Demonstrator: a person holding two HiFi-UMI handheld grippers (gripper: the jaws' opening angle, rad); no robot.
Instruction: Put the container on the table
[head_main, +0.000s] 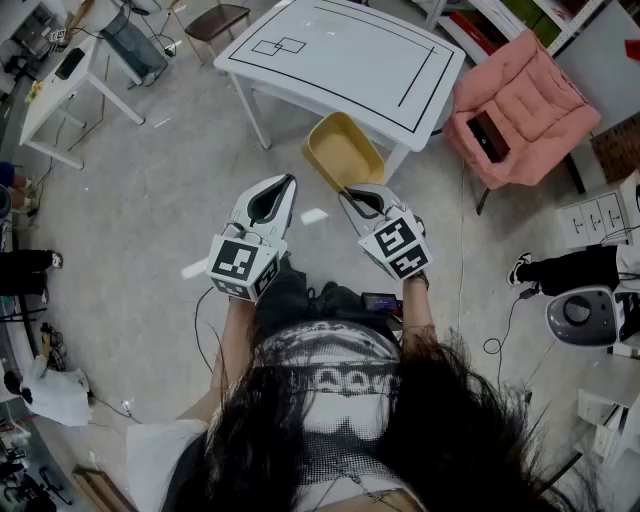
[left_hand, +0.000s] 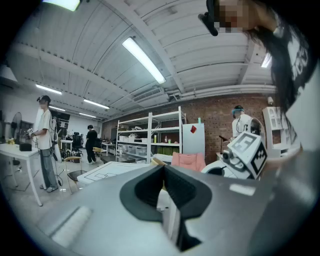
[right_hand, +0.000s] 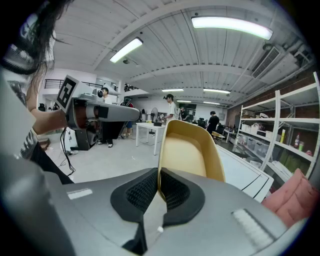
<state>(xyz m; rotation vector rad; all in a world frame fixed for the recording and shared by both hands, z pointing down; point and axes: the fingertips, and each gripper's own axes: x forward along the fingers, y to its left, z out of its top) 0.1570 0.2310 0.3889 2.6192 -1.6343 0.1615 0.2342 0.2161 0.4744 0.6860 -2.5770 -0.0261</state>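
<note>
A yellow tub-like container (head_main: 345, 150) hangs tilted over the floor, just in front of the white table (head_main: 340, 50) with black lines on its top. My right gripper (head_main: 352, 195) is shut on the container's near rim. In the right gripper view the rim runs between the black pads (right_hand: 175, 192) and the container (right_hand: 190, 150) rises ahead, with the table (right_hand: 245, 172) behind it. My left gripper (head_main: 288, 182) is level beside it on the left, tips together and holding nothing. In the left gripper view its jaws (left_hand: 164, 170) meet, with the table (left_hand: 107, 171) beyond.
A pink jacket (head_main: 520, 100) lies on a chair right of the table. A second white table (head_main: 60, 90) stands at far left, a brown chair (head_main: 215, 20) at the back. A white machine (head_main: 585, 315) and cables sit on the floor at right. People stand nearby (left_hand: 45, 145).
</note>
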